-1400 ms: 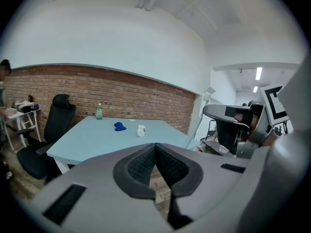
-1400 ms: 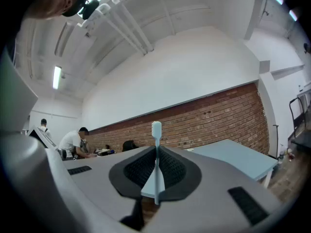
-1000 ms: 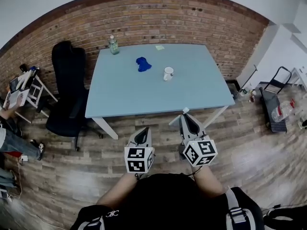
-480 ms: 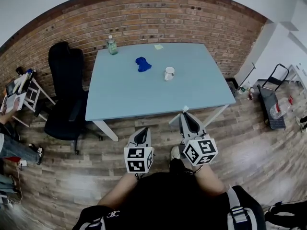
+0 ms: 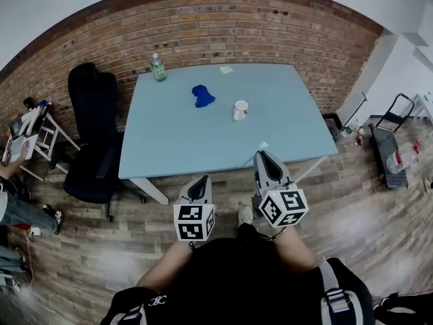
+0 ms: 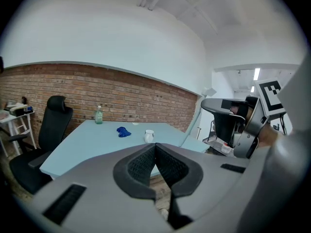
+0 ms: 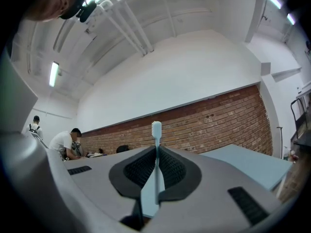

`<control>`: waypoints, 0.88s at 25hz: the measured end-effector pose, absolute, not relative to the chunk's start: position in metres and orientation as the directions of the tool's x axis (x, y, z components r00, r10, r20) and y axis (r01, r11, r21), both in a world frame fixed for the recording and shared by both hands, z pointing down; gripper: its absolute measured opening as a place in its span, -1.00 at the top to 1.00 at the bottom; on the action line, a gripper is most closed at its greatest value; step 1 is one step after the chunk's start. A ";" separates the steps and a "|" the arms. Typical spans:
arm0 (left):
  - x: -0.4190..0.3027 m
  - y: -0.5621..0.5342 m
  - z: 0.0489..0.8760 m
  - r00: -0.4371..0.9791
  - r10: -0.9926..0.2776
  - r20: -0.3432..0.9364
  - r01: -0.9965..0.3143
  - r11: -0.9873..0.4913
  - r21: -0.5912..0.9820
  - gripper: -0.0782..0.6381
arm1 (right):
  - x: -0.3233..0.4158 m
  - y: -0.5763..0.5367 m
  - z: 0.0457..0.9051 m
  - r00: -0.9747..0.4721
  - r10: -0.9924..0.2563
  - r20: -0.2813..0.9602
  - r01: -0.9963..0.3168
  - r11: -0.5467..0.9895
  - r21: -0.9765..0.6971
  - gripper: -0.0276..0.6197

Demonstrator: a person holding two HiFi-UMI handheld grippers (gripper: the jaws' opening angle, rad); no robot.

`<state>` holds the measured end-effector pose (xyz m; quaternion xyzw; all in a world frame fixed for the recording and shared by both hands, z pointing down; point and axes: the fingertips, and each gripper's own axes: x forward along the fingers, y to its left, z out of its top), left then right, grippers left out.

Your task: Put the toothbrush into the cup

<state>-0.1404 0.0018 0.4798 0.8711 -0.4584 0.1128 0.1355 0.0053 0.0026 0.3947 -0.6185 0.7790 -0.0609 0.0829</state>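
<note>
A white cup [image 5: 240,109] stands near the middle of the light blue table [image 5: 176,137]; the left gripper view shows the same cup [image 6: 149,136] far off. My right gripper [image 5: 261,158] is shut on a pale toothbrush [image 7: 156,159], whose bristle head [image 5: 263,145] pokes out past the jaws over the table's near edge. My left gripper [image 5: 197,184] hangs shut and empty in front of the table, over the floor. Both grippers are well short of the cup.
A crumpled blue cloth [image 5: 201,95] lies left of the cup. A clear bottle [image 5: 157,66] stands at the table's far left corner, a small yellow note [image 5: 226,70] at the far edge. A black office chair [image 5: 91,137] stands left of the table. Brick wall behind.
Both grippers have come closer to the table. The toothbrush tip now reaches over the table's near edge.
</note>
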 end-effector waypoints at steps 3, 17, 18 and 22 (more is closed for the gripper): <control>-0.126 -0.018 0.483 0.547 -0.771 0.327 -0.833 -0.539 0.122 0.76 | 0.020 -0.018 0.398 -0.225 -0.972 -0.063 -0.949 0.234 -0.210 0.81; -0.051 -0.129 0.485 0.504 -0.772 0.387 -0.855 -0.508 0.100 0.76 | 0.103 -0.145 0.413 -0.262 -0.964 -0.036 -0.912 0.259 -0.319 0.81; -0.046 -0.138 0.484 0.499 -0.775 0.388 -0.859 -0.502 0.104 0.76 | 0.107 -0.155 0.413 -0.268 -0.963 -0.034 -0.911 0.265 -0.316 0.81; -0.019 -0.173 0.480 0.483 -0.784 0.390 -0.869 -0.483 0.107 0.76 | 0.123 -0.191 0.409 -0.303 -0.952 -0.036 -0.910 0.300 -0.285 0.81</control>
